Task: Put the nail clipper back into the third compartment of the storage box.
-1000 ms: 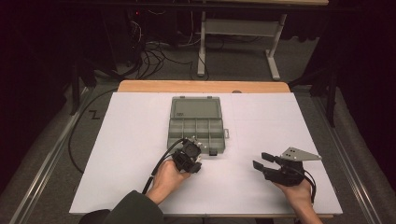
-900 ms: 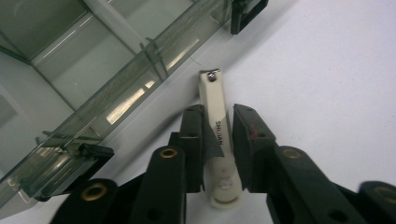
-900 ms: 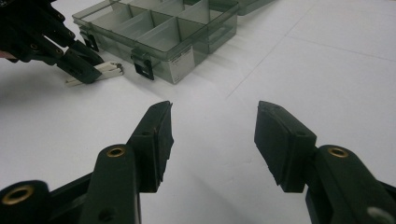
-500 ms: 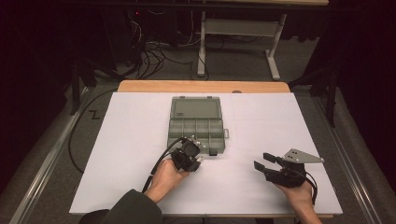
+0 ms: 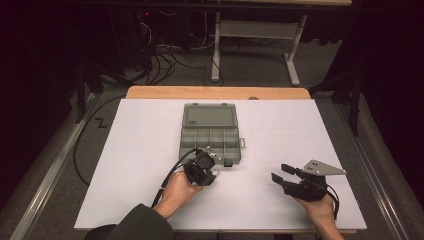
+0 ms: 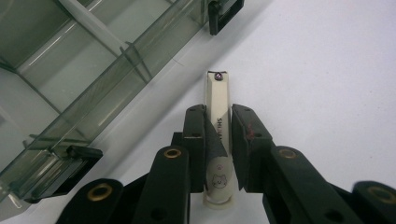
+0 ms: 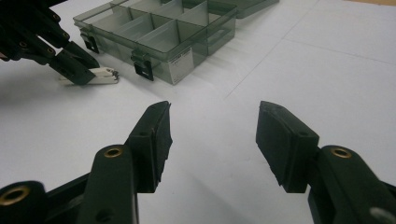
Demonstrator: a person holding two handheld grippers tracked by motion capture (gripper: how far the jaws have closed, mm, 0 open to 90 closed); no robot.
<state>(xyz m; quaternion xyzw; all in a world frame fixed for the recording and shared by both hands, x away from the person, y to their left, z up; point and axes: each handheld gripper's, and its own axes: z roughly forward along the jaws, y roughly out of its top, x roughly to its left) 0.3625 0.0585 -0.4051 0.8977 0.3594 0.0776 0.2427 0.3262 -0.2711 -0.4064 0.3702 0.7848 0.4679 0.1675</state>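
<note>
White worktop (image 5: 125,165), lower centre: left gripper (image 6: 218,128) jaws have just closed, pinching nail clipper (image 6: 218,100) beside compartment box (image 5: 210,135), ready for lifting; right gripper (image 7: 212,135) spread, idle.

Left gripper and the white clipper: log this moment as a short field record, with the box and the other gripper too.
held thing: white nail clipper, lying on the white table cover
left gripper: jaws have just been closing, now shut on the clipper's sides
clipper place: just in front of the box's near wall, apart from it
compartment box: grey, see-through, lid open and laid flat behind
box contents: compartments look empty
right gripper: open, nothing between its jaws, off to the right
</note>
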